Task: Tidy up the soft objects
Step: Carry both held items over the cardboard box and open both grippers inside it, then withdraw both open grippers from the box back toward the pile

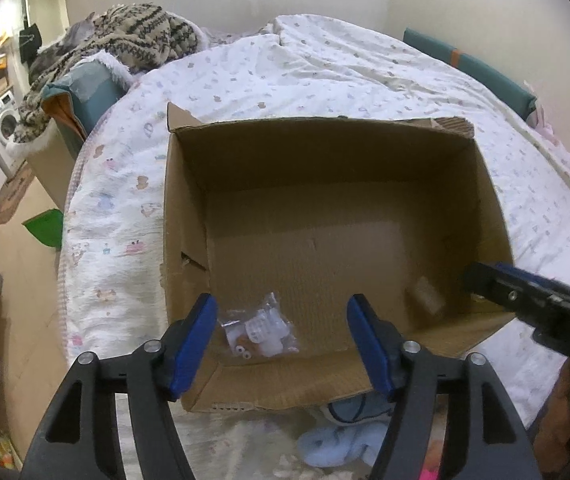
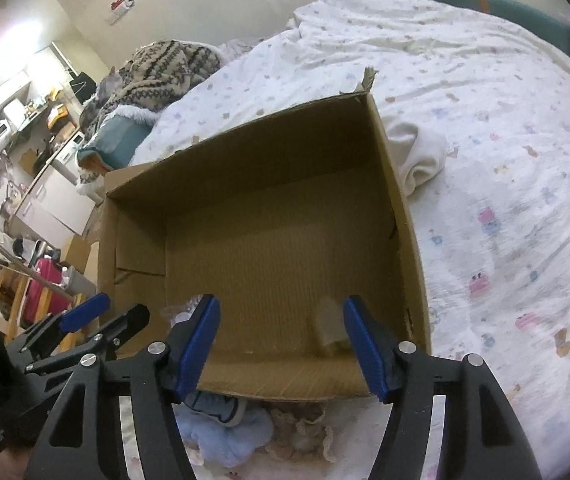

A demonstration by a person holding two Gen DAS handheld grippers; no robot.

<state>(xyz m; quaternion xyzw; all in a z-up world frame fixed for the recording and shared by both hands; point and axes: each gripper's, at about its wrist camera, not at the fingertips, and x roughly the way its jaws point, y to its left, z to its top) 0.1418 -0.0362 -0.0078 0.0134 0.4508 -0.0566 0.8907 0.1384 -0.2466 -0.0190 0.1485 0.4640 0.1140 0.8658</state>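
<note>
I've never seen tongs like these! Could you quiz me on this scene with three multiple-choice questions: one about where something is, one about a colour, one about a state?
1. Where does the cardboard box sit?
A. on the bed
B. on the floor
C. on a shelf

2. What colour are the pads of the tongs?
A. red
B. blue
C. yellow

3. How are the left tongs?
A. shut on a toy
B. open, holding nothing
C. shut on the box

Answers: 1 A, printed bedding surrounds it. 2 B, visible in both views. 3 B, wide gap, as with the right tongs.

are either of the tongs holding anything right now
No. Both the left tongs and right tongs are open and empty above the cardboard box.
</note>
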